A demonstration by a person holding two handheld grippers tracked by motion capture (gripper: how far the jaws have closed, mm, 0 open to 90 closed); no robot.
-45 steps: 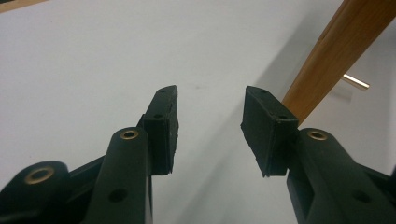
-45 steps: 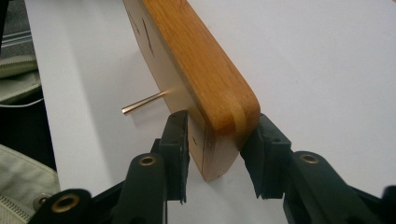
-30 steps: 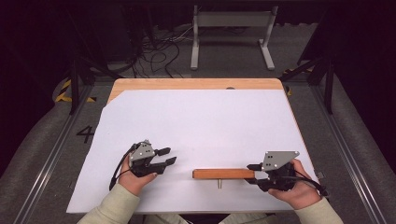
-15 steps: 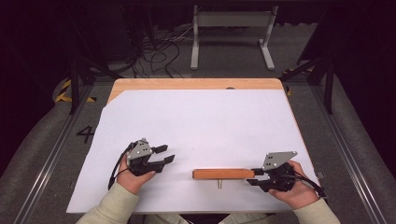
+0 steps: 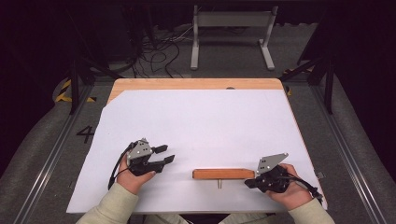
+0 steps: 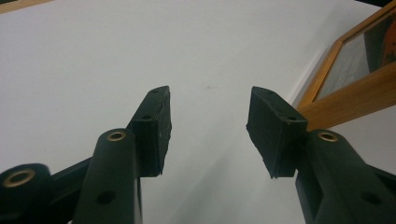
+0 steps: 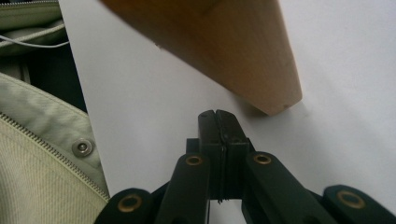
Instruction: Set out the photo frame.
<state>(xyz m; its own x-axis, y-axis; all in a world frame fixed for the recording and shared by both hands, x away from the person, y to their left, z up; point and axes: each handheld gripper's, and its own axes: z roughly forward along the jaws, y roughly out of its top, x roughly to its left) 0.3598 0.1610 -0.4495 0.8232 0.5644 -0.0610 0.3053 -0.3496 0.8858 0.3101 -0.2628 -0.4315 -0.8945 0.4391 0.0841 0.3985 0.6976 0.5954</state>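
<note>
— What's moved since a second ago?

— Mostly the right gripper (image 5: 251, 182). It has slipped back off the end of the wooden block (image 5: 223, 174) and now sits just beside that end, while the block lies where it did, near the front edge of the white surface (image 5: 201, 121), between the two hands. The left gripper (image 5: 164, 155) has barely shifted.

— And the fingers?

— The right pair are pressed together with nothing between them; in the right gripper view their tips point at the bare surface just short of the block's rounded corner (image 7: 280, 100). The left pair stand well apart and empty, hovering over the white sheet.

— Why closed beside the block rather than around it?

— My guess — closed tips make a good pusher, so it may be set to nudge the block. A small metal pin (image 5: 219, 184) sticks out of the block's near side, which probably steadies how it lies.

— And the left?

— Held apart, aimed toward the block, likely ready to receive or brace it.
</note>
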